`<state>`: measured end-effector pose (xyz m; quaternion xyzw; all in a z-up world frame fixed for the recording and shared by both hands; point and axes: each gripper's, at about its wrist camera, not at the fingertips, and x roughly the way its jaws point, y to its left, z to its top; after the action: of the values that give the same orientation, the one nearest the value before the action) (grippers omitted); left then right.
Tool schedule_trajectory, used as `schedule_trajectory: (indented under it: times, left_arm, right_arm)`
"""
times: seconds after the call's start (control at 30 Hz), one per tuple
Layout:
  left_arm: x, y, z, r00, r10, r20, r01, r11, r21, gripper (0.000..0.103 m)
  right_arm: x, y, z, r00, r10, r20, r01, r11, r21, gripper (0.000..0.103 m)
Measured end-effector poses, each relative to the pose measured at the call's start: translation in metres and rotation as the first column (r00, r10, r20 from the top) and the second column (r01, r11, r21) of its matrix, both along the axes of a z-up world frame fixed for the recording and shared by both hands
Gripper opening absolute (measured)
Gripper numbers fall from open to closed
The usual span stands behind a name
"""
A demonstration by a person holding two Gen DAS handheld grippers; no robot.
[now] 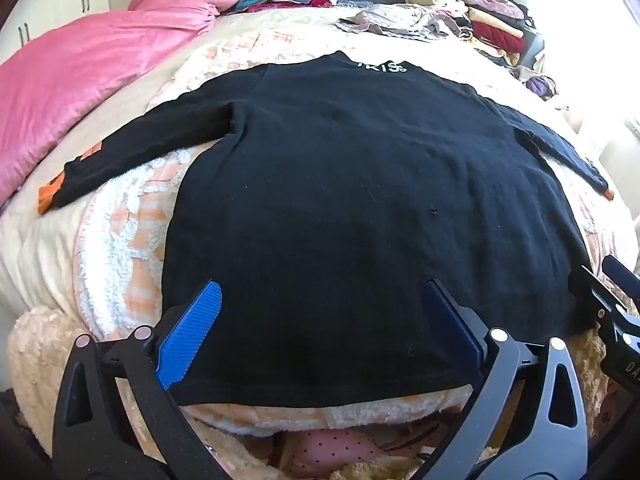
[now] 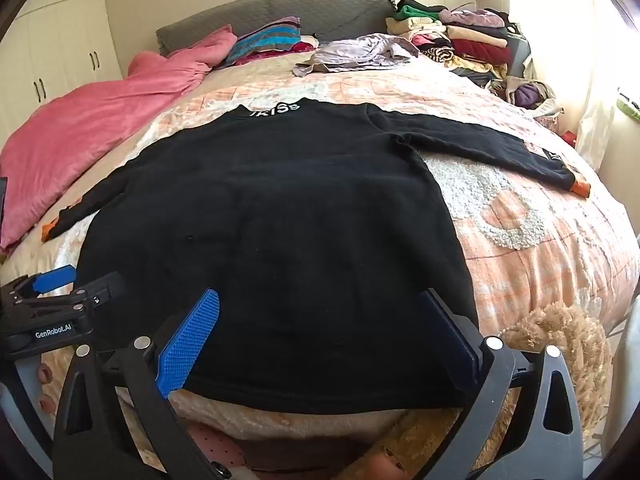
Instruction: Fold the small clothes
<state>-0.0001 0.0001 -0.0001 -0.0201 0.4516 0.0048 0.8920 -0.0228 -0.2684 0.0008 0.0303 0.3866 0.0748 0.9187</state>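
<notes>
A small black long-sleeved top point(image 1: 352, 184) with orange cuffs and white letters on its collar lies flat on the bed, back up, both sleeves spread sideways. It also shows in the right wrist view point(image 2: 288, 216). My left gripper point(image 1: 320, 300) is open, its blue pads wide apart just over the hem's left half, holding nothing. My right gripper point(image 2: 318, 308) is open over the hem's right half, empty. Each gripper shows at the edge of the other's view, the right gripper point(image 1: 616, 300) and the left gripper point(image 2: 60, 296).
The bed point(image 2: 540, 248) has a peach and white fuzzy cover. A pink blanket point(image 1: 80, 72) lies at the left. Folded clothes are piled point(image 2: 460, 36) at the far right by the grey headboard point(image 2: 280, 8). A lilac garment point(image 2: 356, 54) lies loose beyond the top. A fluffy tan throw point(image 2: 560, 344) hangs at the near edge.
</notes>
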Motion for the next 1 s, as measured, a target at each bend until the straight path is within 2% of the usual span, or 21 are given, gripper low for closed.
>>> schedule_trajectory:
  times: [0.63,1.0]
  left_arm:
    - [-0.002,-0.007,0.002,1.0,-0.018,0.016,0.018,1.0,0.02,0.094]
    - [-0.002,-0.004,0.002,1.0,-0.022,0.008,0.022,1.0,0.001,0.094]
  right_arm:
    - [-0.002,0.005,0.001,1.0,0.005,-0.002,-0.005,1.0,-0.026,0.099]
    - [-0.003,0.006,-0.001,1.0,0.011,-0.007,-0.012,1.0,-0.026,0.099]
